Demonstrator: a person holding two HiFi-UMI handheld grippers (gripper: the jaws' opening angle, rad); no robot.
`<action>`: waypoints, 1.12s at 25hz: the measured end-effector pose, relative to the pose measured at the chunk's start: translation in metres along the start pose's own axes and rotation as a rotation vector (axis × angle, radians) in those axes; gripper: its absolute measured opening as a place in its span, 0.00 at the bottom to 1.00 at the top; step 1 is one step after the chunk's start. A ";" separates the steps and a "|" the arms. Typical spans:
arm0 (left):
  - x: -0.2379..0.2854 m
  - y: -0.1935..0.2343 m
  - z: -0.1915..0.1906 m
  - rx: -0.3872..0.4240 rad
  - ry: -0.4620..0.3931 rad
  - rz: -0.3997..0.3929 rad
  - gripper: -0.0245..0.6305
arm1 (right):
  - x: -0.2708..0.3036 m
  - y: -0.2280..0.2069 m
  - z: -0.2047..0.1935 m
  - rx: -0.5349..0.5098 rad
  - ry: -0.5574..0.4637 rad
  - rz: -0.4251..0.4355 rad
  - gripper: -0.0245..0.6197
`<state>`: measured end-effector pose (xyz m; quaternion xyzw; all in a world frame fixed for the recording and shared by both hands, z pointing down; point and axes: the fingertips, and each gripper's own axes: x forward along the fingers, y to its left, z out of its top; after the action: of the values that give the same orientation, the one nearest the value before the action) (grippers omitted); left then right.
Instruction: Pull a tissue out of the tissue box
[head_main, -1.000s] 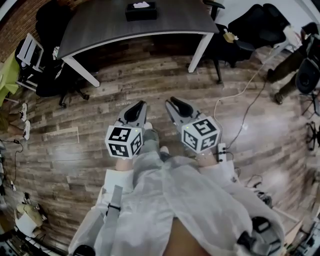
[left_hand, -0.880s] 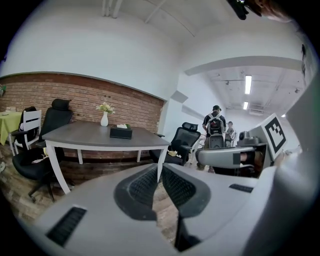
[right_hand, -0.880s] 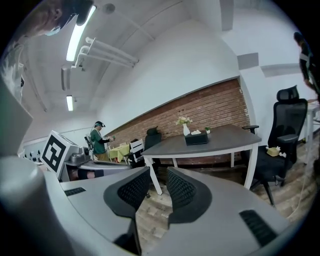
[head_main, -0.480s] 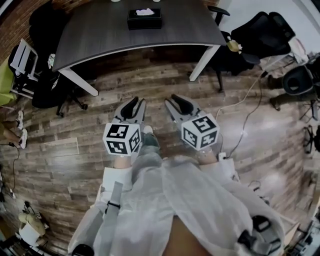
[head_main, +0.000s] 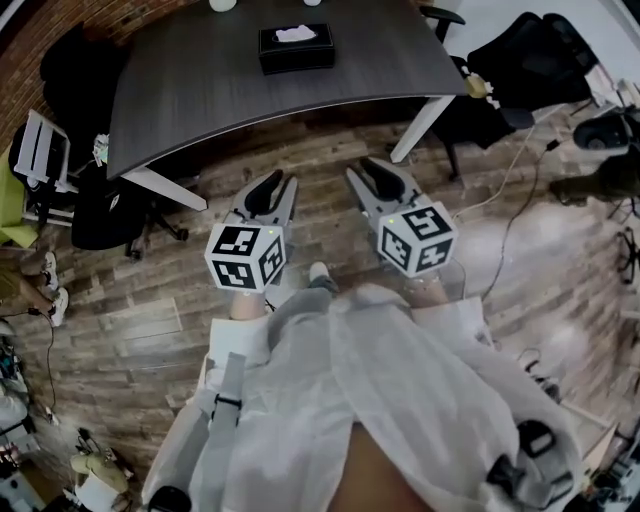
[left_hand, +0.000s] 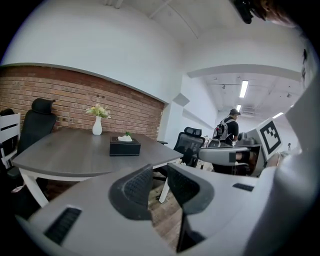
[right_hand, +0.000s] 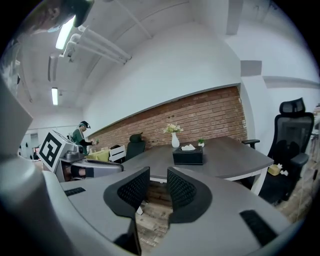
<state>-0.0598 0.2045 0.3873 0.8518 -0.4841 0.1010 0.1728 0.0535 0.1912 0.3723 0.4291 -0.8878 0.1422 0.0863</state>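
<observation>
We are looking down on a wood-plank floor (head_main: 150, 330) that is running under a big dark grey table (head_main: 200, 90) on slanted white legs (head_main: 165, 187). A red brick wall (left_hand: 60, 95) is standing on the far side of the table, with plain white wall (left_hand: 100, 45) rising above it. A white vase (left_hand: 97, 127) of flowers is sitting at the table's far edge. Black office chairs (head_main: 530, 55) are crowding the right side, and another (left_hand: 37, 122) is waiting at the left end. Strip lights (left_hand: 243, 89) are glowing on the ceiling far off at right, where a person (left_hand: 227, 129) is standing.
</observation>
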 end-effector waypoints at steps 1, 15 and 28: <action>0.003 0.005 0.002 0.002 0.001 -0.005 0.15 | 0.006 -0.001 0.002 0.002 -0.001 -0.004 0.17; 0.039 0.038 -0.018 -0.038 0.071 -0.050 0.15 | 0.053 -0.023 -0.014 0.025 0.059 -0.028 0.17; 0.119 0.118 0.032 -0.040 0.059 0.029 0.15 | 0.161 -0.091 0.030 0.001 0.052 0.021 0.17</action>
<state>-0.1008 0.0423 0.4214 0.8378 -0.4929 0.1190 0.2025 0.0245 0.0085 0.4041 0.4161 -0.8896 0.1548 0.1075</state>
